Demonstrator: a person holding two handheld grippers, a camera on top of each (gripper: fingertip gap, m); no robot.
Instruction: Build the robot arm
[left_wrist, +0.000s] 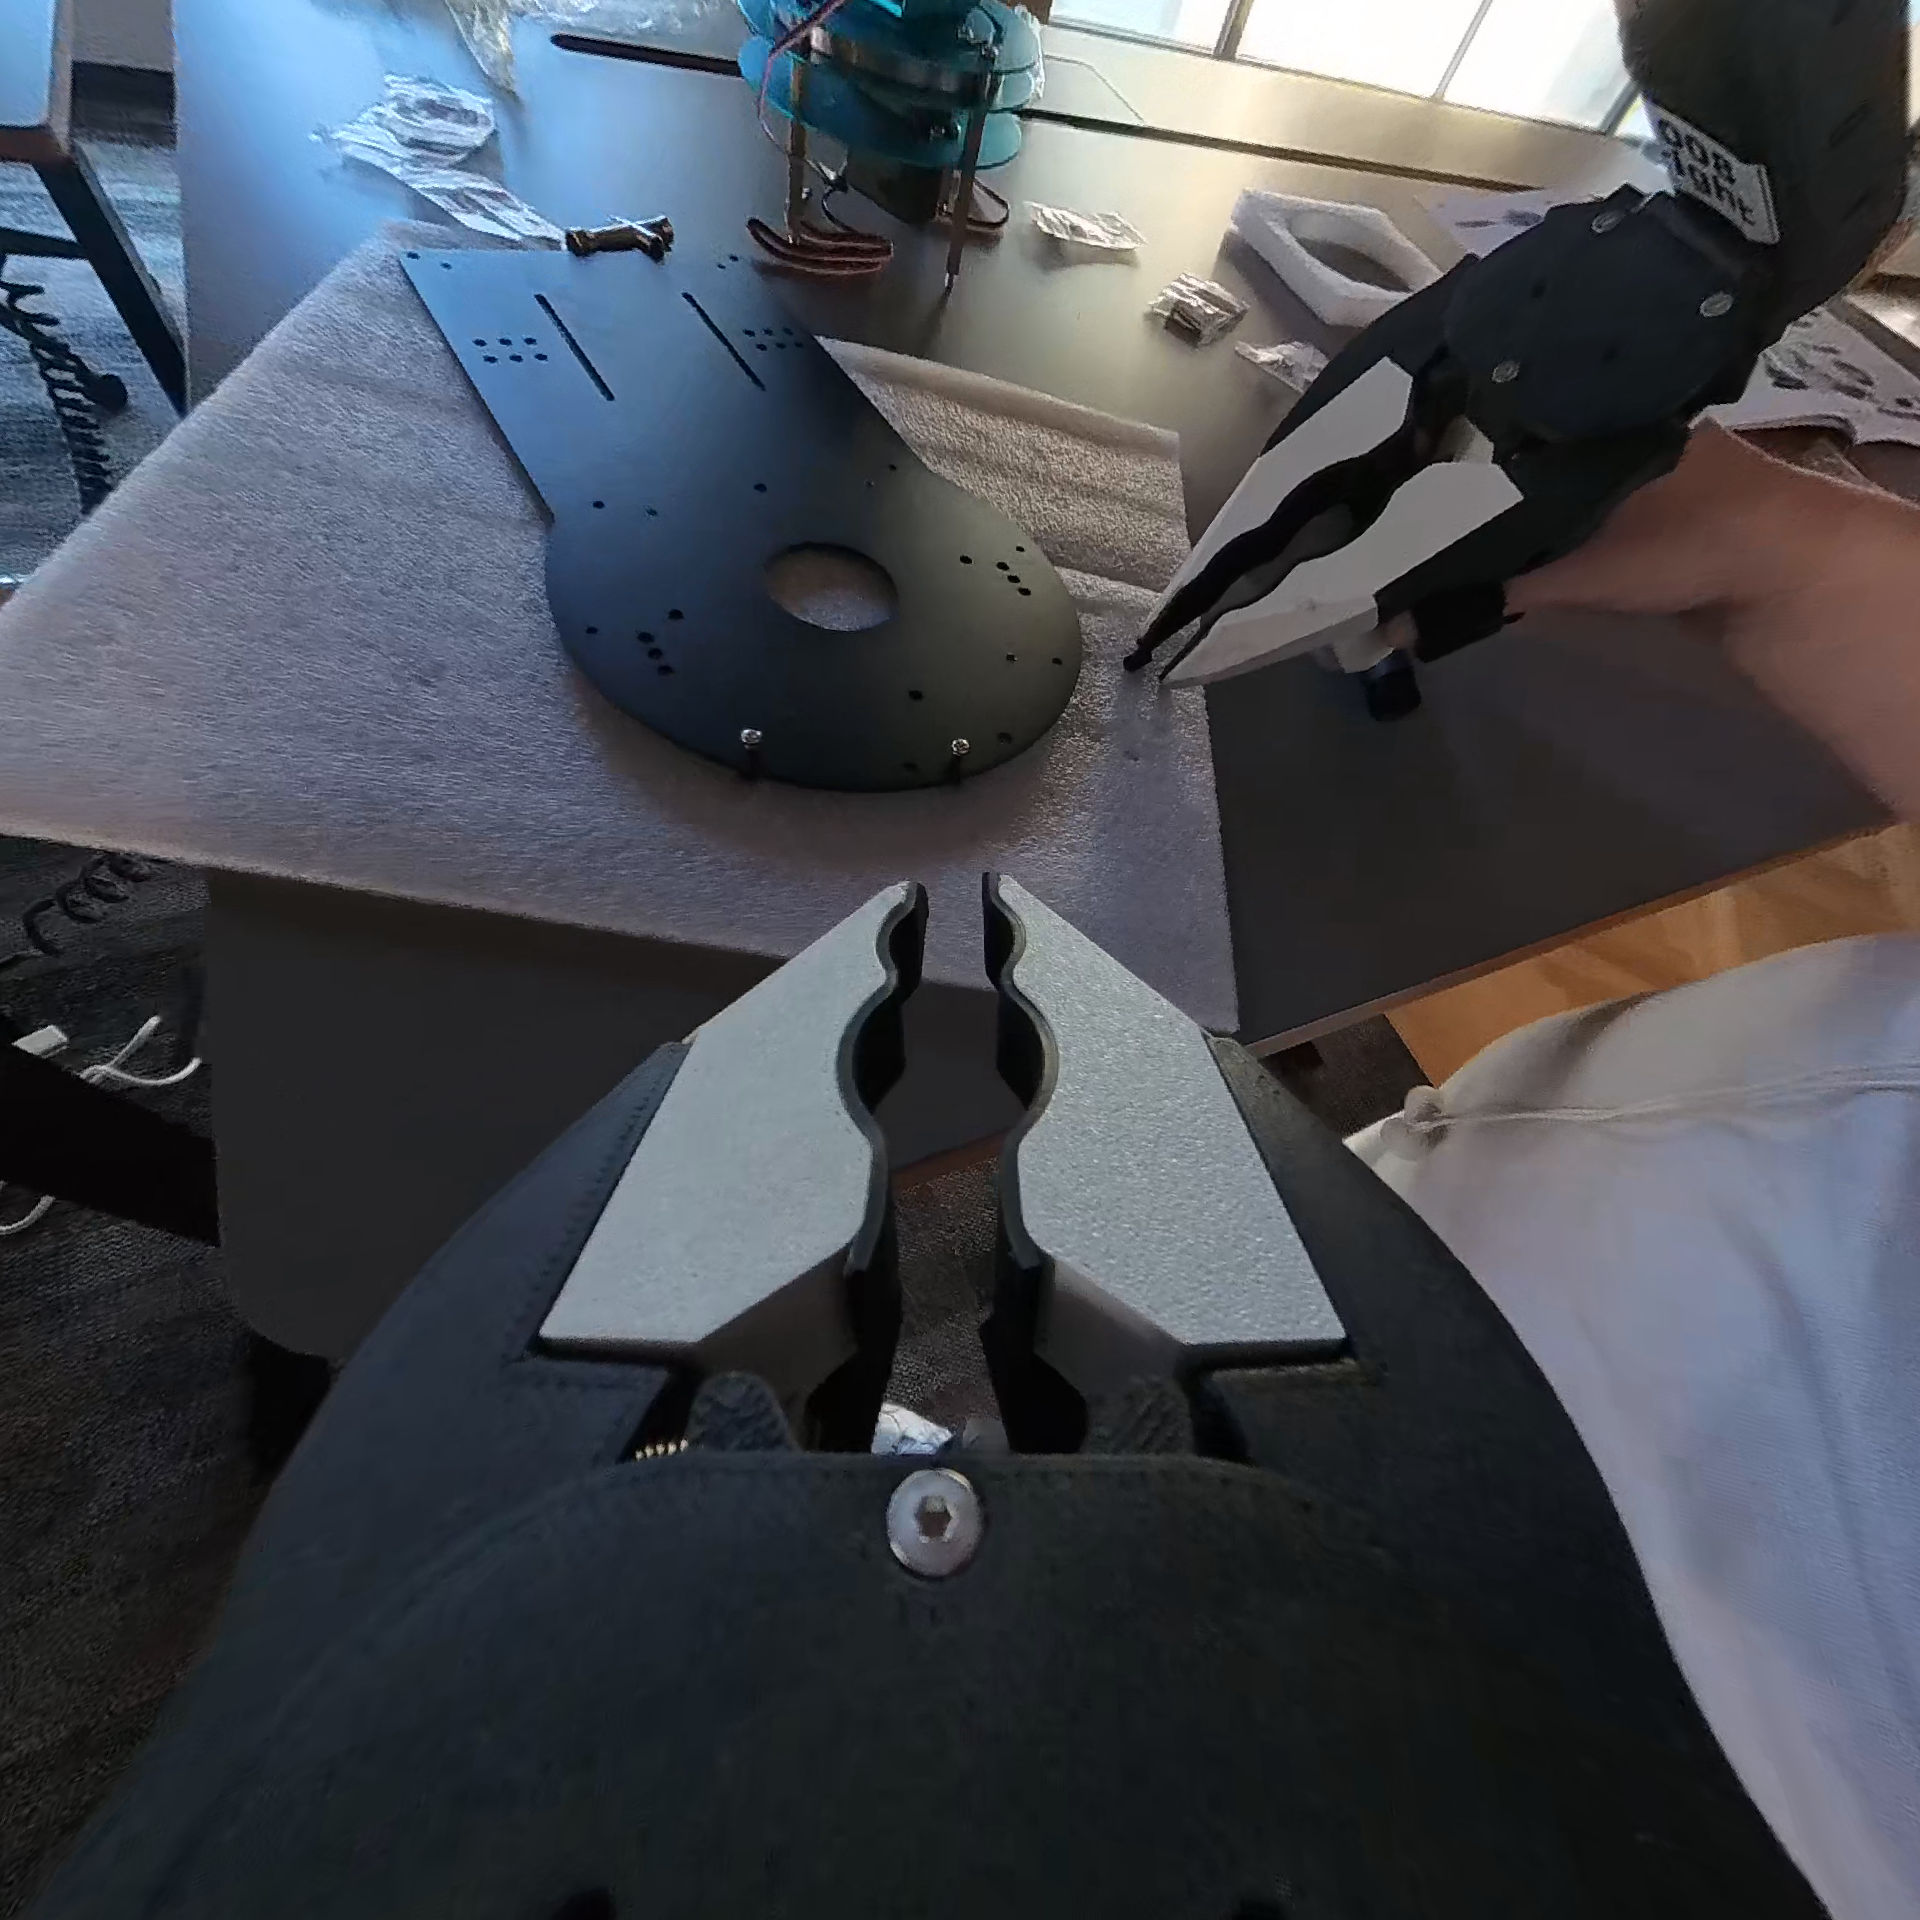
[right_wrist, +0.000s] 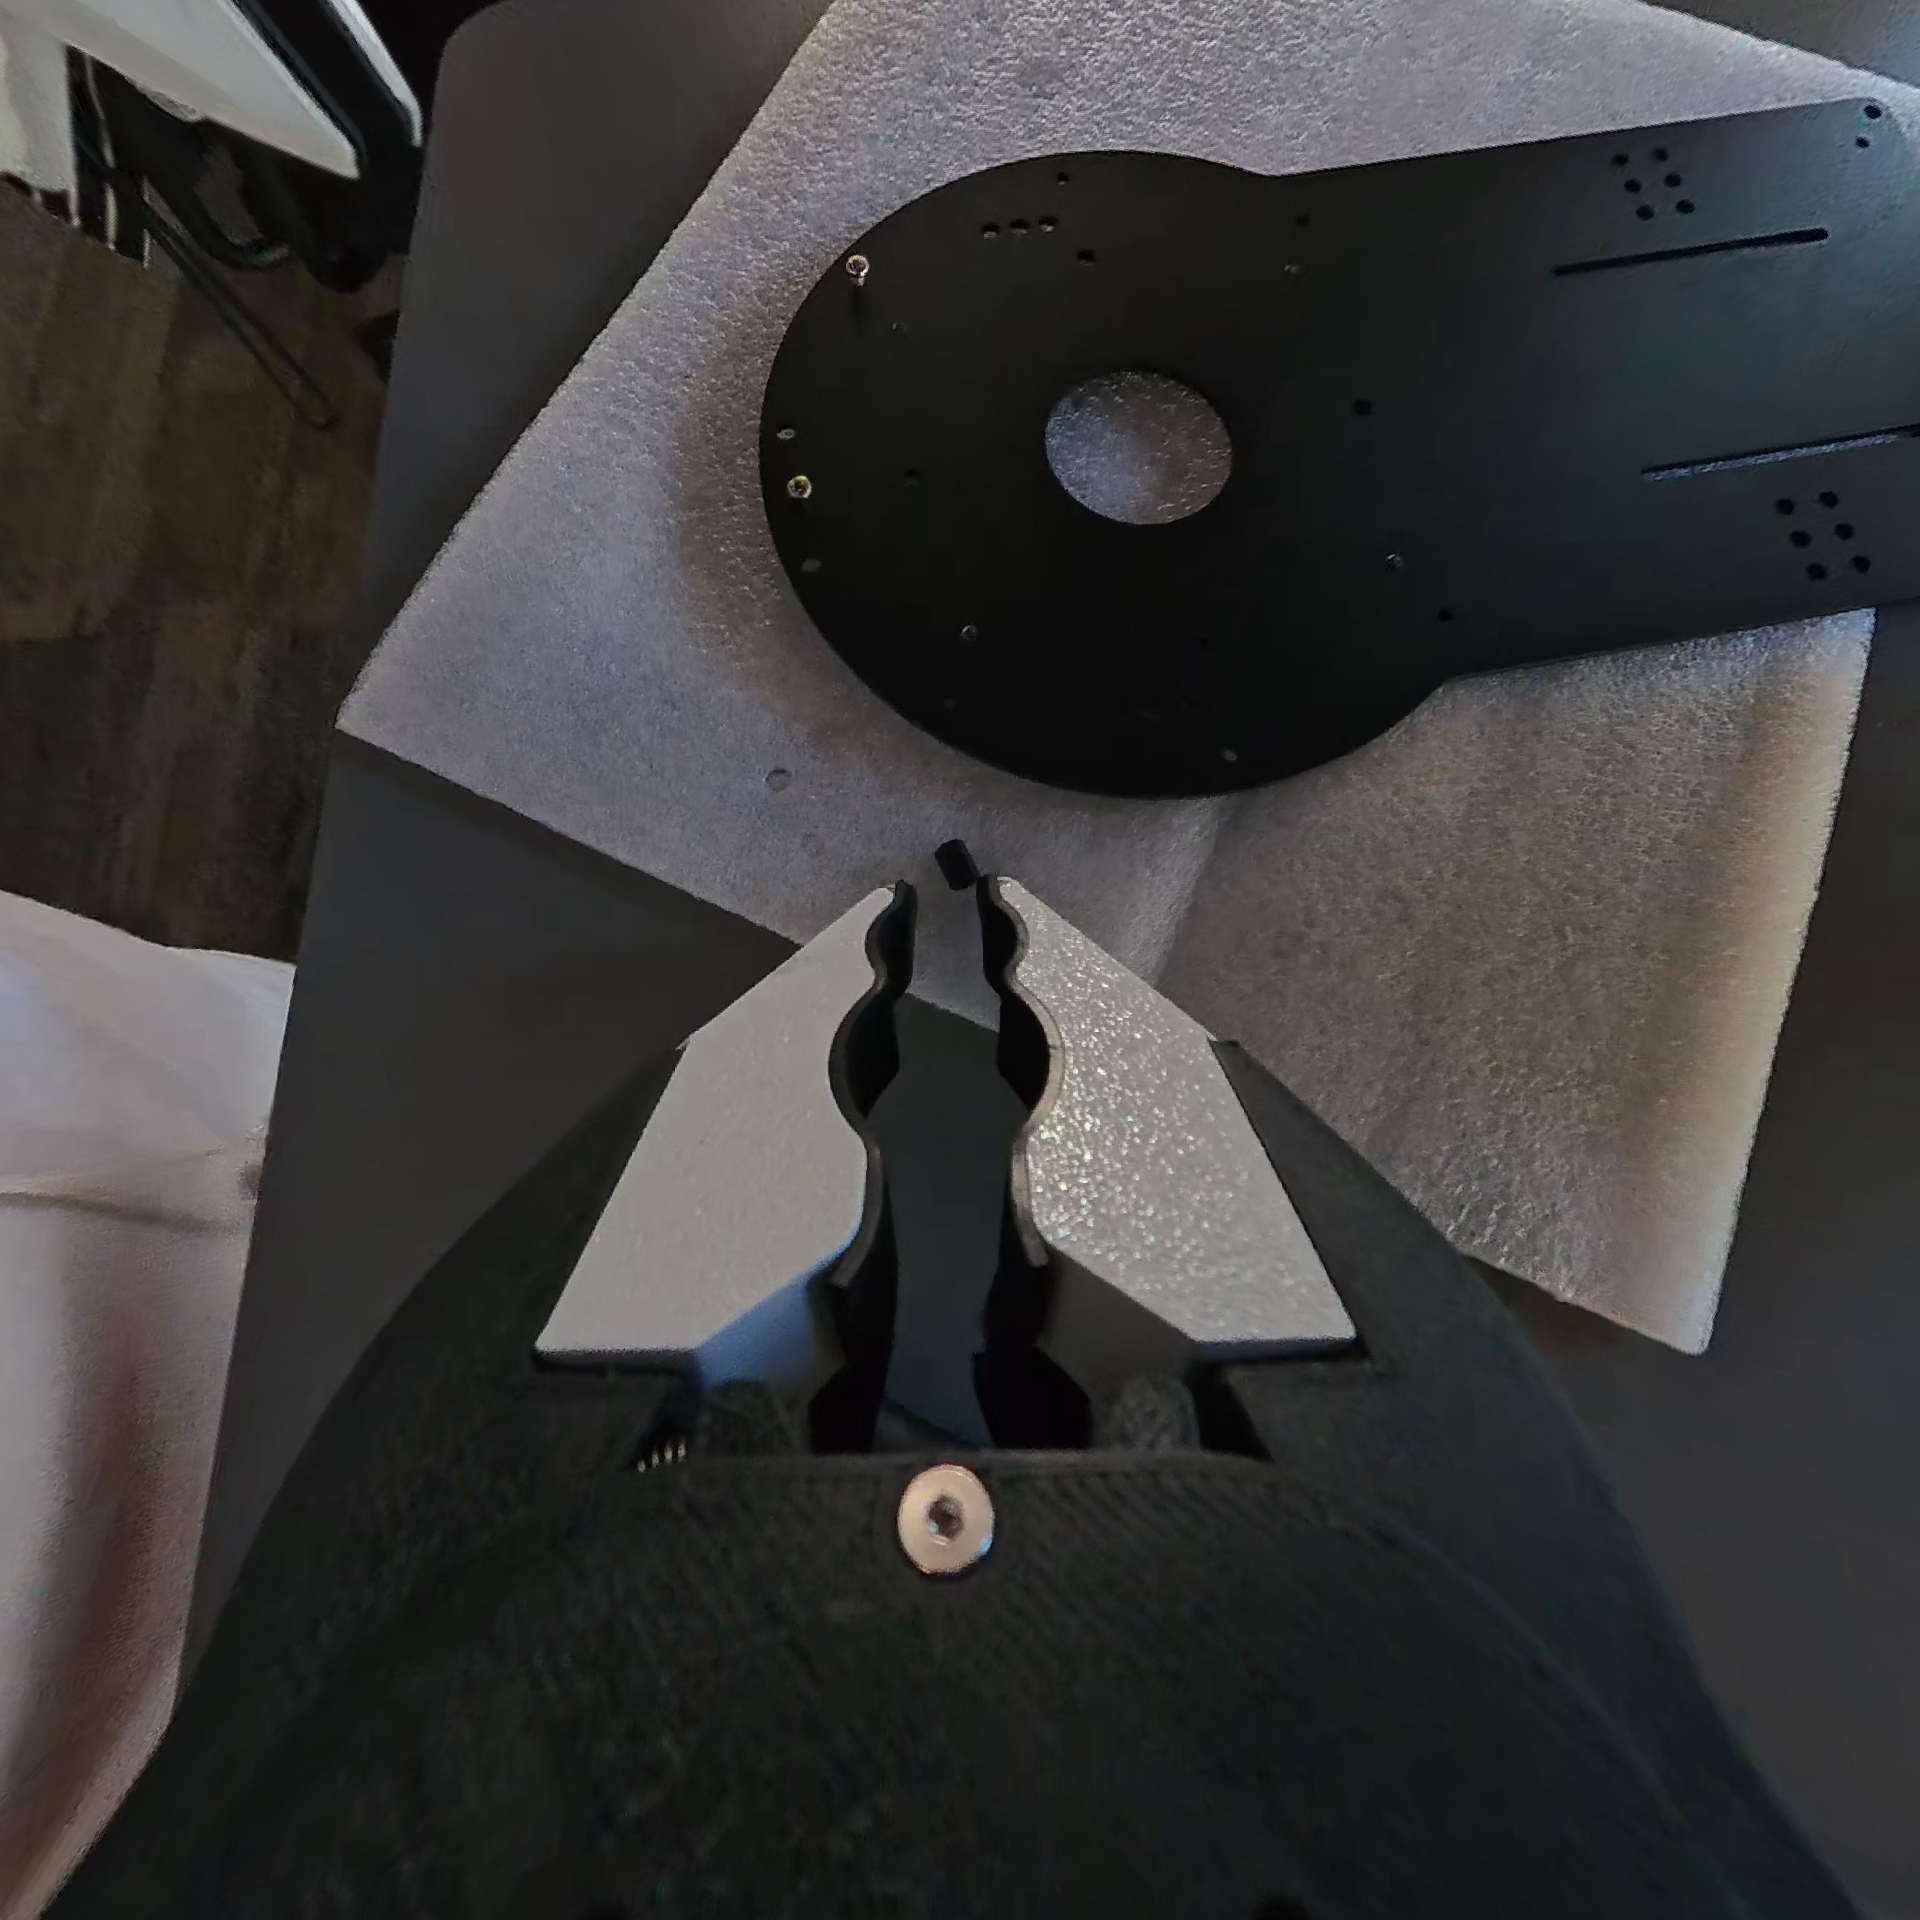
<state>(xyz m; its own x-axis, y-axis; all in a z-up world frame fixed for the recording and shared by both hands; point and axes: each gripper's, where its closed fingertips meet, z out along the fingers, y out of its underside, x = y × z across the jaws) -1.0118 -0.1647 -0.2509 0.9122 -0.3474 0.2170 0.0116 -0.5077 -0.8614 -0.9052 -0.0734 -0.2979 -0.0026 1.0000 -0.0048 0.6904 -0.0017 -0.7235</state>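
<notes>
Black spacer just past right hand-held gripper tips | slightly open, empty | left same

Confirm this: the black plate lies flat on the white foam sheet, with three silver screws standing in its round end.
Not quite. The black plate does lie flat on the white foam sheet, but only two silver screws stand in its round end, not three. The left wrist view shows both near the rim.
</notes>
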